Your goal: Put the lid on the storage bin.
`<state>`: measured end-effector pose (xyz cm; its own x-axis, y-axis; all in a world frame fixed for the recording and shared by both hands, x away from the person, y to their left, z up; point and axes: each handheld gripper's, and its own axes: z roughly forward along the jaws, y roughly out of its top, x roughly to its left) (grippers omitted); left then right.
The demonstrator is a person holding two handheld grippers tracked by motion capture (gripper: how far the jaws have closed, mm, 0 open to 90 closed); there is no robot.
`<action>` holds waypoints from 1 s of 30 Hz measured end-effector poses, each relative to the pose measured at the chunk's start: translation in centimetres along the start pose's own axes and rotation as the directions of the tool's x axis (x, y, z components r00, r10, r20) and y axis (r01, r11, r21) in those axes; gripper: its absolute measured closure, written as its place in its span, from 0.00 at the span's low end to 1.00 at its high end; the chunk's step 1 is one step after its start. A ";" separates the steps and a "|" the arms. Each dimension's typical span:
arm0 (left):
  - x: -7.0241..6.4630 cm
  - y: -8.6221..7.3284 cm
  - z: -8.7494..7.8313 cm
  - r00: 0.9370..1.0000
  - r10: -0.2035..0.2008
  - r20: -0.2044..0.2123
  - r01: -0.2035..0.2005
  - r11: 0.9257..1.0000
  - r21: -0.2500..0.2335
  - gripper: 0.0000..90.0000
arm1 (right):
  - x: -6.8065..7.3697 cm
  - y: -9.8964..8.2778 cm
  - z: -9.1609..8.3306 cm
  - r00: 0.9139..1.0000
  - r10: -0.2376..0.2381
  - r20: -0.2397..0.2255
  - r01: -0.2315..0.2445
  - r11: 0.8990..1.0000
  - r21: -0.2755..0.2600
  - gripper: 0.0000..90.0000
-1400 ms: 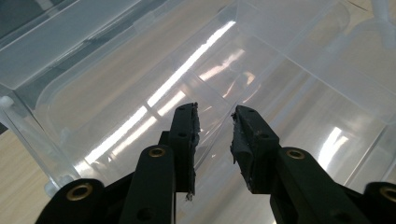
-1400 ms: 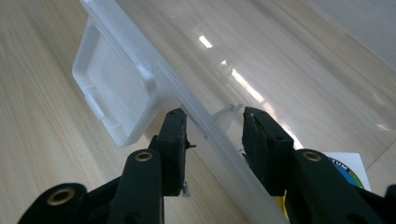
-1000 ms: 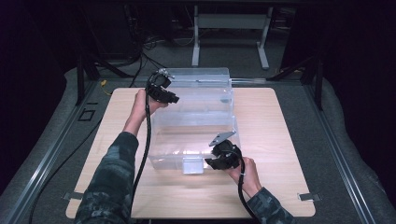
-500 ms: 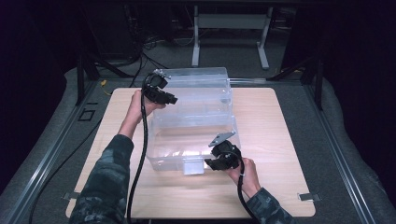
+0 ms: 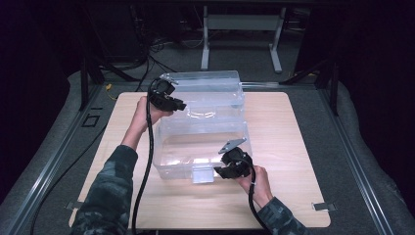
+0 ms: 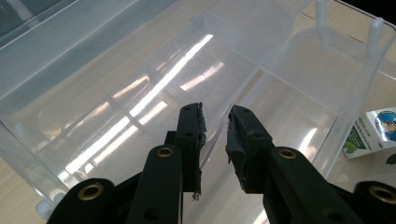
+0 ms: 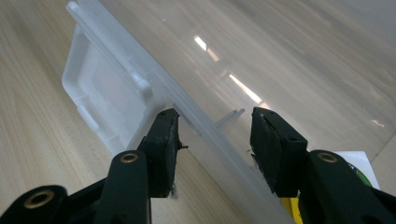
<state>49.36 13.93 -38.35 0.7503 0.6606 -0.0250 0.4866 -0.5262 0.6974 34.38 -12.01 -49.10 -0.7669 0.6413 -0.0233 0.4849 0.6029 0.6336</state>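
- box (image 5: 200,132), clear plastic with a hinged lid (image 5: 205,88), sat mid-table (image 5: 293,147), lid raised at the far side.
- left gripper (image 5: 179,105) was at the box's far-left corner; in its own view the jaws stood slightly parted, straddling a thin clear wall (image 6: 219,126), not plainly clamped on it.
- right gripper (image 5: 219,172) was at the near rim (image 7: 205,126), just beside the front latch (image 5: 203,174); jaws spread wide to either side of the rim, no pinch.
- small printed card (image 6: 369,133) lay on the wood past the box.
- judgement: the step looked like steadying the box at opposite corners; seat each jaw squarely over its edge before squeezing, and press gently, since thin clear plastic likely flexes and slips.
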 end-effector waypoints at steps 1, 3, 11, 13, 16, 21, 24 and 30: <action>0.0 0.0 -0.1 1.000 0.000 0.000 0.000 1.000 -0.004 0.82 | 0.0 0.0 0.0 1.000 -0.001 -0.001 0.001 1.000 0.000 0.58; -0.1 -0.2 -0.2 1.000 -0.002 0.006 0.002 1.000 -0.017 0.82 | 0.0 0.0 0.0 1.000 0.000 -0.001 0.000 1.000 0.000 0.58; -0.6 -0.4 -0.7 1.000 0.007 0.008 -0.007 1.000 -0.025 0.82 | 0.0 0.0 0.1 1.000 0.002 -0.003 -0.002 1.000 0.000 0.58; -0.7 -0.4 -0.9 1.000 0.011 0.005 -0.011 1.000 -0.023 0.82 | 0.0 0.0 0.1 1.000 0.004 -0.003 -0.004 1.000 0.002 0.58; -0.8 -0.4 -0.9 1.000 0.012 0.005 -0.012 1.000 -0.025 0.83 | 0.0 0.0 0.1 1.000 0.002 -0.001 -0.002 1.000 0.002 0.57; -1.1 -0.7 -1.2 1.000 0.018 0.001 -0.018 0.999 -0.032 0.83 | 0.0 0.0 0.1 1.000 0.003 -0.004 -0.003 1.000 0.002 0.57; -1.3 -0.9 -1.4 1.000 0.013 0.009 -0.013 0.999 -0.045 0.83 | 0.0 0.0 0.1 1.000 0.002 -0.005 -0.002 1.000 0.003 0.57; -1.6 -1.1 -1.8 1.000 0.024 0.013 -0.024 0.998 -0.050 0.83 | 0.0 0.0 0.1 1.000 0.002 -0.003 -0.002 1.000 0.005 0.57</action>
<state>46.85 14.44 -37.78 0.7679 0.6403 -0.0175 0.4457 -0.5146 0.7325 34.45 -12.00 -49.14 -0.7675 0.6408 -0.0198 0.4883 0.6042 0.6297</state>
